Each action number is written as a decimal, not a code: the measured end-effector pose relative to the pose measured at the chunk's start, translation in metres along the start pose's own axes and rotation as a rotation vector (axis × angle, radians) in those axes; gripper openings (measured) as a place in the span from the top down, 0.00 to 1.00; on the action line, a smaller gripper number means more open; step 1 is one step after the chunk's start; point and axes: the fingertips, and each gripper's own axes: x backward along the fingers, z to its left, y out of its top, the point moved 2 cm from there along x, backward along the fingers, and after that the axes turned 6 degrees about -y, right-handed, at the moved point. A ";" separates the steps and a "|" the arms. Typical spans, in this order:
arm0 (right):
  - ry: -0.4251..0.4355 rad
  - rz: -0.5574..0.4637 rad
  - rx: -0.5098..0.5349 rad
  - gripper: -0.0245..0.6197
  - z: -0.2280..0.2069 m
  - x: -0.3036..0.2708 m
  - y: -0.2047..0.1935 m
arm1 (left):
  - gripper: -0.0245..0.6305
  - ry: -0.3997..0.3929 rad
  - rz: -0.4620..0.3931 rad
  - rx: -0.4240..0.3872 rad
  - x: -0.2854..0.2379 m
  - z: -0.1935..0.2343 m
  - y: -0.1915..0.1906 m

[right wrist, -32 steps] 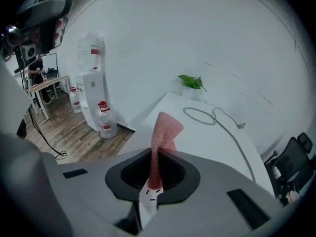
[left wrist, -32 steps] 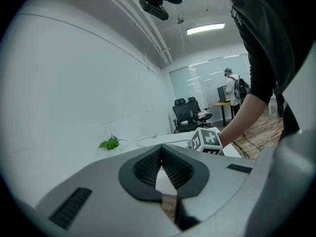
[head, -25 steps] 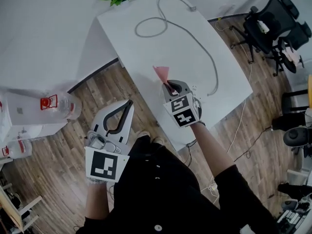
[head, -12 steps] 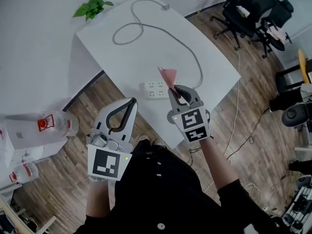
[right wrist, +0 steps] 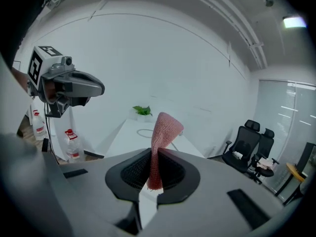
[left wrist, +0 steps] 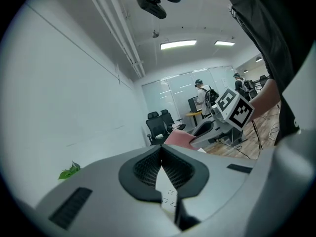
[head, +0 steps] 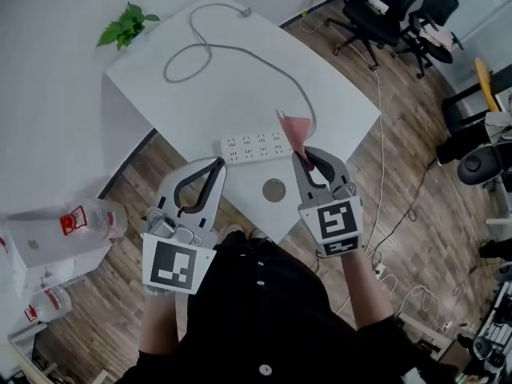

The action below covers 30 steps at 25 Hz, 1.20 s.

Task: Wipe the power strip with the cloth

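Note:
A white power strip (head: 256, 146) lies on the white table (head: 200, 86) near its front edge, and its grey cable (head: 240, 50) loops away toward the far corner. My right gripper (head: 303, 156) is shut on a pink cloth (head: 294, 127), which sticks up just right of the strip's end. The right gripper view shows that cloth (right wrist: 161, 135) pinched between the jaws. My left gripper (head: 214, 165) hovers shut and empty at the table's front edge, left of the strip. A few sockets of the strip (left wrist: 171, 196) show below its closed tips.
A round grommet (head: 274, 190) sits in the table near the front edge. A potted plant (head: 124, 24) stands at the far left corner. Water bottles (head: 94, 218) rest on the wooden floor at left. Office chairs (head: 384, 10) and loose floor cables (head: 384, 206) are to the right.
My right gripper, still holding the cloth, has come back toward the table's front edge and to the right, uncovering the power strip. The left gripper has kept its place.

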 end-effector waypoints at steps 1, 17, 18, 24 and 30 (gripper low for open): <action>-0.009 -0.003 -0.009 0.89 -0.002 0.005 0.000 | 0.94 -0.006 -0.001 -0.002 -0.001 -0.001 0.001; -0.050 -0.005 -0.081 0.89 -0.013 0.042 -0.008 | 0.94 -0.054 -0.011 -0.011 -0.014 -0.015 0.008; -0.048 -0.006 -0.083 0.89 -0.012 0.042 -0.008 | 0.94 -0.054 -0.011 -0.010 -0.015 -0.016 0.008; -0.040 -0.016 -0.078 0.89 -0.010 0.043 -0.005 | 0.94 -0.056 -0.014 -0.006 -0.016 -0.022 0.010; -0.035 -0.022 -0.067 0.89 -0.010 0.042 -0.003 | 0.94 -0.059 -0.007 -0.003 -0.018 -0.024 0.008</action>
